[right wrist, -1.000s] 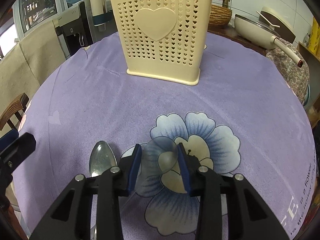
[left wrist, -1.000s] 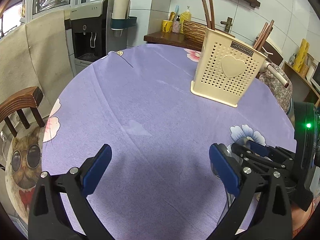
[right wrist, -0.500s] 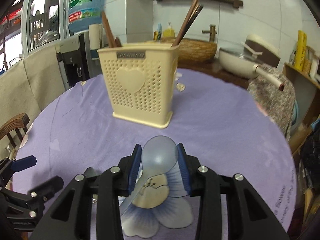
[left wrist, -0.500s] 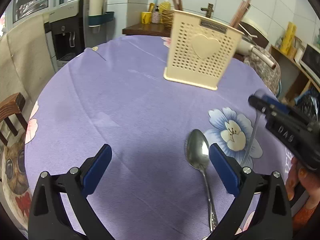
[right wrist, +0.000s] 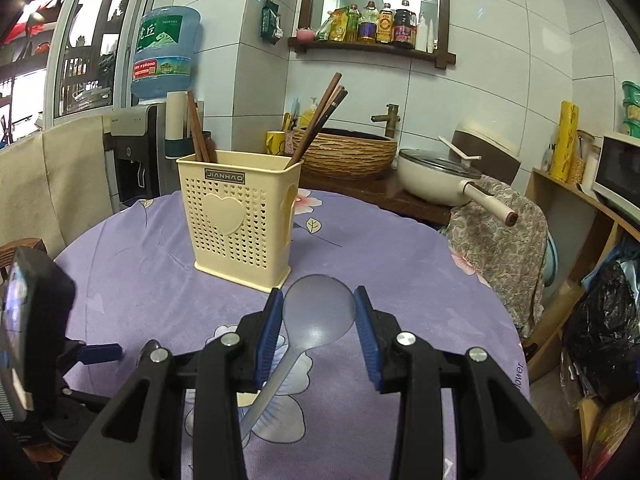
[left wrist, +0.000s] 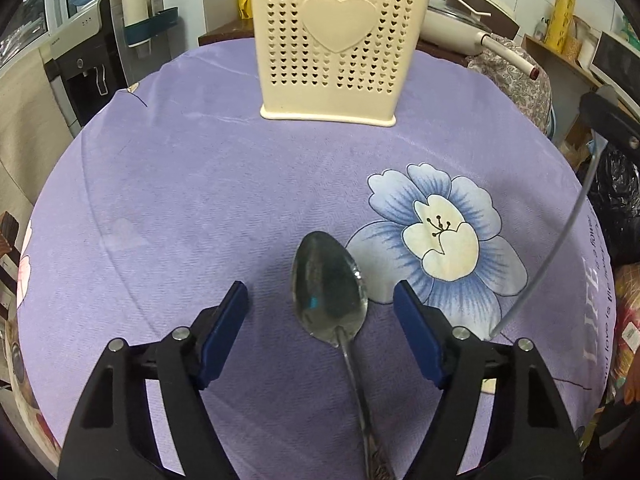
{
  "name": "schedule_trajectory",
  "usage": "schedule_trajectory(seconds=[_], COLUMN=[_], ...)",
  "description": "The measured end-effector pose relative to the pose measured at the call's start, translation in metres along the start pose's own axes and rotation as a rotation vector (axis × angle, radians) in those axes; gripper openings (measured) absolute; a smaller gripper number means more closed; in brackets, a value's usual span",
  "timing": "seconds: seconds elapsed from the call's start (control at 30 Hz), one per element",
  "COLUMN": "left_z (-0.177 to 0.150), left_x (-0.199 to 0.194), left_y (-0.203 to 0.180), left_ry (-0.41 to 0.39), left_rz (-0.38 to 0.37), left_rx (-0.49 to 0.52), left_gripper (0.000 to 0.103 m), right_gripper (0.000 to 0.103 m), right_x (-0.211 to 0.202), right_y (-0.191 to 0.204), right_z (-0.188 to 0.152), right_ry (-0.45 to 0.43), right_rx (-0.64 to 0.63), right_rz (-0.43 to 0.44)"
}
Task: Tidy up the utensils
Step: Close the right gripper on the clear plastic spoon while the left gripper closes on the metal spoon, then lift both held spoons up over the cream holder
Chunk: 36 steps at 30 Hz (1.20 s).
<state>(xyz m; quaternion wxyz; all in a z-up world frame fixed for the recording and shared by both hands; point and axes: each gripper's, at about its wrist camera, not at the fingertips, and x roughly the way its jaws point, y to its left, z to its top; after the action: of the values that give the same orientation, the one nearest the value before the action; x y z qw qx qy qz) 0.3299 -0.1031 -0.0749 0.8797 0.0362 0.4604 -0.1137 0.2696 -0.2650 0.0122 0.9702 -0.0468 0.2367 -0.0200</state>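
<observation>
A metal spoon [left wrist: 329, 296] lies on the purple tablecloth [left wrist: 200, 200], bowl pointing away from me. My left gripper [left wrist: 320, 300] straddles its bowl; the jaws are closing and the blue pads stand clear of the metal on both sides. My right gripper [right wrist: 319, 316] is shut on the bowl of a translucent plastic spoon [right wrist: 318, 314], lifted above the table with its handle hanging down. The cream perforated utensil holder [right wrist: 240, 216] with a heart stands beyond it, with dark chopsticks [right wrist: 320, 118] inside. In the left wrist view the holder [left wrist: 336, 40] is at the far side, the plastic spoon's handle [left wrist: 556, 248] at the right.
A cream pan [right wrist: 440, 180] with a long handle and a woven basin [right wrist: 346, 152] sit on the counter behind the table. A water dispenser [right wrist: 132, 152] stands at the left, a draped chair [right wrist: 500, 248] and wooden shelves [right wrist: 572, 208] at the right. The left gripper's body [right wrist: 32, 320] fills the right wrist view's left edge.
My left gripper moved over the metal spoon and its jaws narrowed around the bowl. My right gripper rose off the table with the plastic spoon and tilted up toward the holder.
</observation>
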Motion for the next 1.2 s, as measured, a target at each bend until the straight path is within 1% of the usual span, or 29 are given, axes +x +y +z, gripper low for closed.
schedule_trajectory(seconds=[0.1, 0.17, 0.2, 0.37, 0.43, 0.6, 0.67, 0.77, 0.93, 1.07, 1.2], left_z=[0.005, 0.007, 0.008, 0.010, 0.011, 0.011, 0.013, 0.018, 0.029, 0.033, 0.036], left_x=[0.004, 0.005, 0.005, 0.005, 0.004, 0.004, 0.001, -0.010, -0.047, -0.071, -0.092], left_y=[-0.005, -0.006, -0.007, -0.010, -0.012, -0.010, -0.008, -0.006, 0.002, 0.009, 0.015], left_ry=[0.000, 0.003, 0.005, 0.011, 0.010, 0.003, -0.014, -0.065, -0.198, -0.260, -0.326], left_rz=[0.008, 0.016, 0.018, 0.022, 0.027, 0.015, 0.013, 0.009, -0.014, -0.030, -0.029], left_rx=[0.004, 0.000, 0.000, 0.009, 0.014, 0.009, 0.002, -0.003, -0.019, -0.031, -0.047], left_gripper=[0.067, 0.059, 0.057, 0.041, 0.038, 0.038, 0.038, 0.038, 0.038, 0.038, 0.038], right_gripper=[0.036, 0.036, 0.036, 0.036, 0.036, 0.036, 0.036, 0.036, 0.036, 0.036, 0.036], right_x=[-0.003, -0.002, -0.002, -0.001, 0.000, 0.000, 0.000, -0.002, -0.005, -0.010, -0.014], right_y=[-0.001, 0.000, 0.000, 0.003, 0.004, 0.007, 0.007, 0.008, 0.008, 0.010, 0.012], right_z=[0.000, -0.001, -0.002, -0.003, -0.004, -0.005, -0.005, -0.005, -0.002, 0.003, 0.007], right_ry=[-0.004, -0.001, 0.001, 0.012, 0.015, 0.017, 0.017, 0.013, -0.001, -0.013, -0.020], right_rx=[0.002, -0.001, 0.000, -0.002, -0.002, -0.001, -0.002, 0.000, -0.005, -0.013, -0.019], right_rz=[0.005, 0.009, 0.012, 0.023, 0.027, 0.031, 0.033, 0.036, 0.036, 0.047, 0.061])
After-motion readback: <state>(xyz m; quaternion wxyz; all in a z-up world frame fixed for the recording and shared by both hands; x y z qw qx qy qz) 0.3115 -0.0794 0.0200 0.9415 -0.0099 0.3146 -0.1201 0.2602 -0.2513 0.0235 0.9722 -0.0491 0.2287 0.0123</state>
